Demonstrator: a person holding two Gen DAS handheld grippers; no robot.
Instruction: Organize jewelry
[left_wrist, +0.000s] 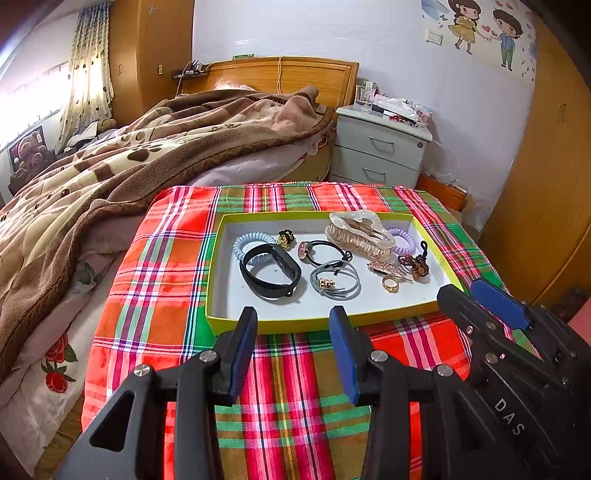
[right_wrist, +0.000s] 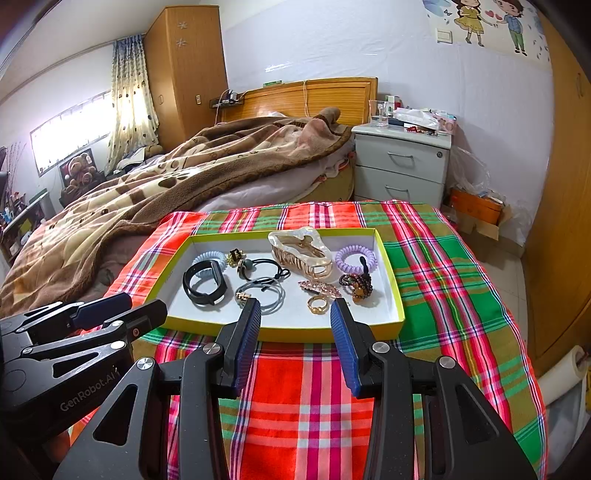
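Plaid cloth (left_wrist: 155, 280): tray (left_wrist: 236, 323) beyond both parted grippers (left_wrist: 293, 325).

I see the shallow yellow-rimmed cardboard tray (left_wrist: 218, 258) on the red-green plaid cloth (left_wrist: 159, 280), bed behind-left. In it: black rubber wristband (left_wrist: 271, 271) left, over the pale-blue coil tie (left_wrist: 245, 242); grey elastic loops (left_wrist: 336, 282) centre; large pearly claw clip (left_wrist: 360, 232) rear; gold ring (left_wrist: 390, 284) front-right, beside the brown bead cluster (left_wrist: 417, 264).

Nightstand clutter (left_wrist: 397, 109) perhaps cosmetics, indistinct
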